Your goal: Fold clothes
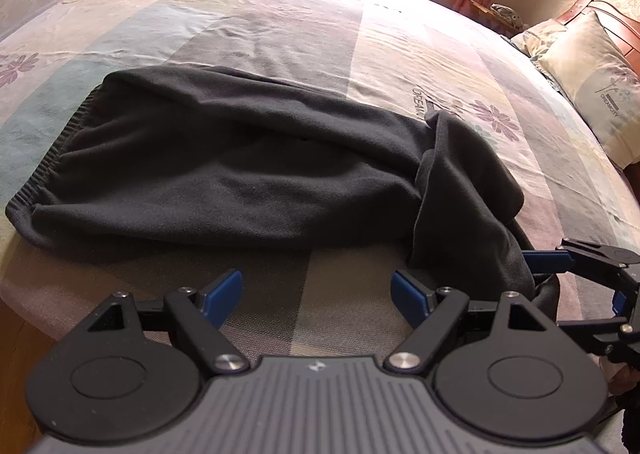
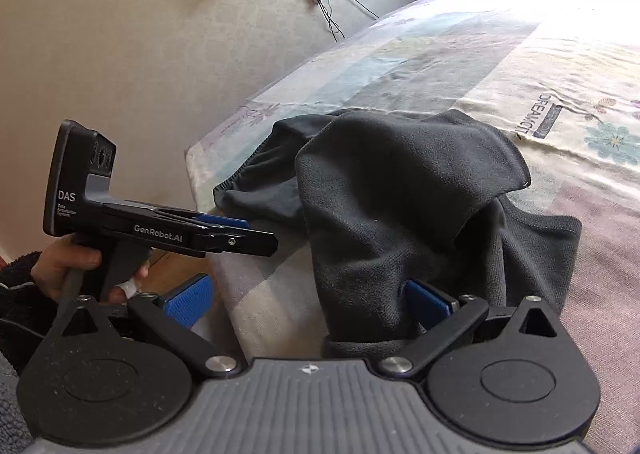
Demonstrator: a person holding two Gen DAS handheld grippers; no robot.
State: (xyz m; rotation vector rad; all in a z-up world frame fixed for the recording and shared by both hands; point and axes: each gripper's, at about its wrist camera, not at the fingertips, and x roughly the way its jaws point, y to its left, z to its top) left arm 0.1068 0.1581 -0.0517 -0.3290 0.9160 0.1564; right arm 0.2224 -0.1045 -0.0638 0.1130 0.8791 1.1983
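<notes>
Where trousers [image 1: 224,158] sprawl, pillow [image 1: 584,74] beyond

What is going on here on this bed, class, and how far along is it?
A person is folding a dark grey garment laid across a patterned bedsheet. The left hand-held gripper is open over the sheet near the bed's edge, touching nothing. The right hand-held gripper is also open; one end of the garment lies bunched and draped between its fingers, not clamped. The elastic waistband end lies flat. No tidy fold shows yet.
</notes>
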